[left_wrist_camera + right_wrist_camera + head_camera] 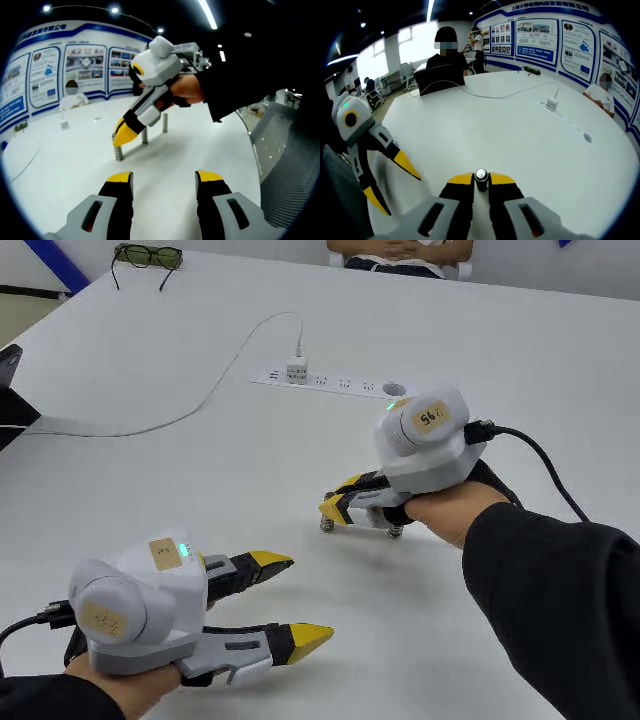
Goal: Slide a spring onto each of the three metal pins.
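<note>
Head view: left tool (290, 602), jaws apart, near side of surface (250, 460); right tool (332, 510) down over pins (327, 525), mid-surface.
Left gripper view: 3 pins (144, 136) upright in a row, right tool (122, 139) tip at nearest two.
Right gripper view: right tool (481, 182) clamped on one pin (481, 174) top.

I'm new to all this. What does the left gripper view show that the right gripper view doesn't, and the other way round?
Left gripper view: the three pins standing in a row, seen side-on, with coils around at least two. The right tongs reach down to them, and the left tongs are open in front.
Right gripper view: a round metal end, pin or spring I cannot tell, gripped between its tongs' tips, plus a power strip and a laptop.
Both: the white table and wall posters.
</note>
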A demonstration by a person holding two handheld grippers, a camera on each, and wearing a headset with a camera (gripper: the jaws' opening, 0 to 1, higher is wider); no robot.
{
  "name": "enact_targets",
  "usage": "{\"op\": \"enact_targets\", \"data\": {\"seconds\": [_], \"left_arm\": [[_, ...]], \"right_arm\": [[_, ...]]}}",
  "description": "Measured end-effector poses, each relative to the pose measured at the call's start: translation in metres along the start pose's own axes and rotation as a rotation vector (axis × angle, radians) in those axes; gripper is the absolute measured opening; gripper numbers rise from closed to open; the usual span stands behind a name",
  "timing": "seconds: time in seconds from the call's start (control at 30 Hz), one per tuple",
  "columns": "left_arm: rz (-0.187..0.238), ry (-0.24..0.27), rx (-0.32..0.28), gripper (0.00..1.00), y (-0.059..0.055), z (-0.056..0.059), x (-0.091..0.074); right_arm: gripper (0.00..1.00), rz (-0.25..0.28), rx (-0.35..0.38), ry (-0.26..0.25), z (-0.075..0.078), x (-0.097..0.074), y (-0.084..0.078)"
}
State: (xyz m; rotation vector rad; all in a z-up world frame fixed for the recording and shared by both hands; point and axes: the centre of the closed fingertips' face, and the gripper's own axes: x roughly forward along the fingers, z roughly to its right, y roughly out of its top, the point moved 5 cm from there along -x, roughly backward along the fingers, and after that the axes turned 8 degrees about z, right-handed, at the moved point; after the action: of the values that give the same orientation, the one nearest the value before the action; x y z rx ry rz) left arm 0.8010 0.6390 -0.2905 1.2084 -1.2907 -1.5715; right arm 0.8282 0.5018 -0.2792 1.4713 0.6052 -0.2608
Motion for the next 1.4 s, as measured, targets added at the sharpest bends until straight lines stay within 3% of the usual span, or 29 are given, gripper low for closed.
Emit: {"op": "enact_targets", "data": {"seconds": [0.33, 1.4], "left_arm": [[-0.001, -0.003, 0.001, 0.51, 0.000, 0.001, 0.001], [0.003, -0.004, 0.007, 0.52, 0.005, 0.002, 0.003]], "right_arm": [[0.12, -0.016, 0.002, -0.005, 0.001, 0.000, -0.004], [0.22, 0.019, -0.018, -0.030, -0.005, -0.022, -0.008]]}}
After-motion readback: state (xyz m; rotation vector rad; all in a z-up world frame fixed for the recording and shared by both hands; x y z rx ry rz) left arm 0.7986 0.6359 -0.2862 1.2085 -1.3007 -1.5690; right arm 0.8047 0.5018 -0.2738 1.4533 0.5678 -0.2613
